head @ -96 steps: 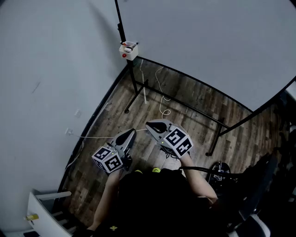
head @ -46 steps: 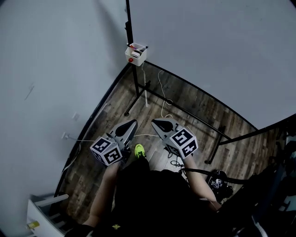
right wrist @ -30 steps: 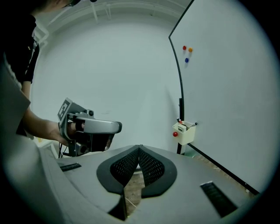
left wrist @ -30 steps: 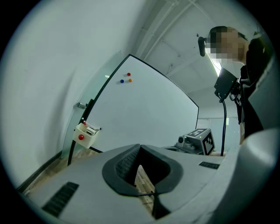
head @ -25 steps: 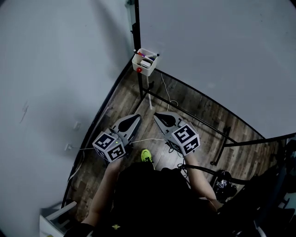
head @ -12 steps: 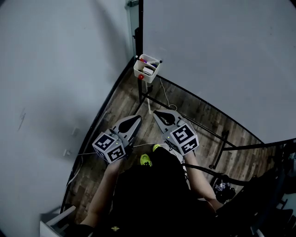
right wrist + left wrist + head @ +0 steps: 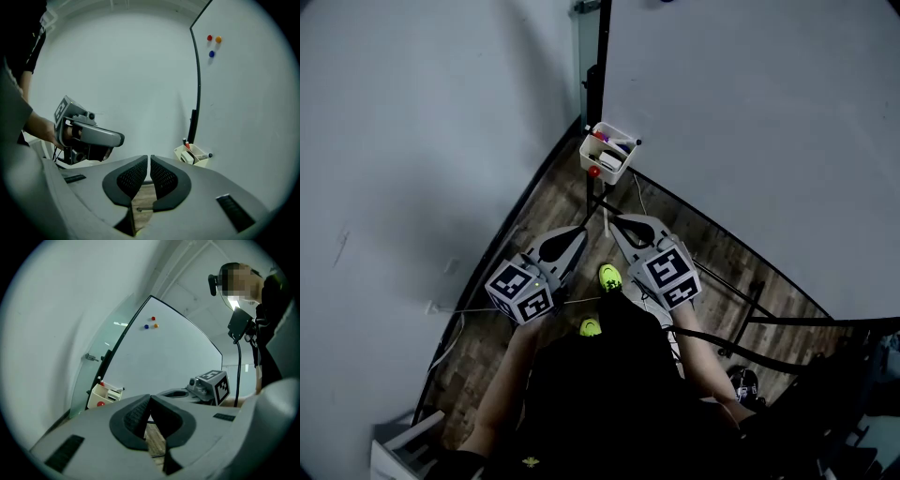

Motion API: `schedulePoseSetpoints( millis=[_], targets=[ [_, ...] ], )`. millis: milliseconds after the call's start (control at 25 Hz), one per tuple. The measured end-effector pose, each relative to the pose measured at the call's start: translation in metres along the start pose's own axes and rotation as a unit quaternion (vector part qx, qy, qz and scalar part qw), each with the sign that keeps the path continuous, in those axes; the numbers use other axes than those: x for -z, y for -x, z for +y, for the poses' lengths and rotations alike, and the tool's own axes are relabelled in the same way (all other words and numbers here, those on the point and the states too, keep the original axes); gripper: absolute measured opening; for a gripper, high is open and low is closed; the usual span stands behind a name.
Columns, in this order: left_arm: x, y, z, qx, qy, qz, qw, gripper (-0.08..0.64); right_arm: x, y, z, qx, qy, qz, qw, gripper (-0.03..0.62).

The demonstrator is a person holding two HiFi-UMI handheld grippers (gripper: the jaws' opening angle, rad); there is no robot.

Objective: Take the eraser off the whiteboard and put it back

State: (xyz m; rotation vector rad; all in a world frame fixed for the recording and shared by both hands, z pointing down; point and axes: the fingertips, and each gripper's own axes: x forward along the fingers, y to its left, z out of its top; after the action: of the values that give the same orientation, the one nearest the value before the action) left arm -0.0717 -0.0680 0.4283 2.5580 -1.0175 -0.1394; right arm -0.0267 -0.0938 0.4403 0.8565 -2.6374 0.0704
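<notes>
The left tool (image 7: 150,398) is pressed together and empty. The right tool (image 7: 149,161) is opening, nothing between its jaws, near the whiteboard (image 7: 750,112).

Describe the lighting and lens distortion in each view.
Head view: dim, whiteboard frame bowed into a curve. Left gripper view: fisheye circle with black corners, the whiteboard edge arched. Right gripper view: same dark vignette, even soft light, magnets sharp.

Floor (image 7: 483,333): wood planks, from where I watch.
At 4 o'clock: black stand leg (image 7: 741,323) resting on it.
At 8 o'clock: thin white cable (image 7: 464,310).
</notes>
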Motion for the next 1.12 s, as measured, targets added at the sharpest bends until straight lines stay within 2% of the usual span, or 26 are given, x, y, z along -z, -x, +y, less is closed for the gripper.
schedulePoseSetpoints(
  millis=[560,1120],
  targets=[
    [0.002,-0.05,0.055,-0.022,0.035,0.014,0.999,0.02,0.015,-0.053,-0.061,-0.016,-0.009,0.04,0.999,0.112],
    [0.012,-0.075,0.09,-0.055,0.066,0.015,0.9962,0.021,0.033,-0.093,-0.101,-0.016,0.008,0.086,0.996,0.221]
  ],
)
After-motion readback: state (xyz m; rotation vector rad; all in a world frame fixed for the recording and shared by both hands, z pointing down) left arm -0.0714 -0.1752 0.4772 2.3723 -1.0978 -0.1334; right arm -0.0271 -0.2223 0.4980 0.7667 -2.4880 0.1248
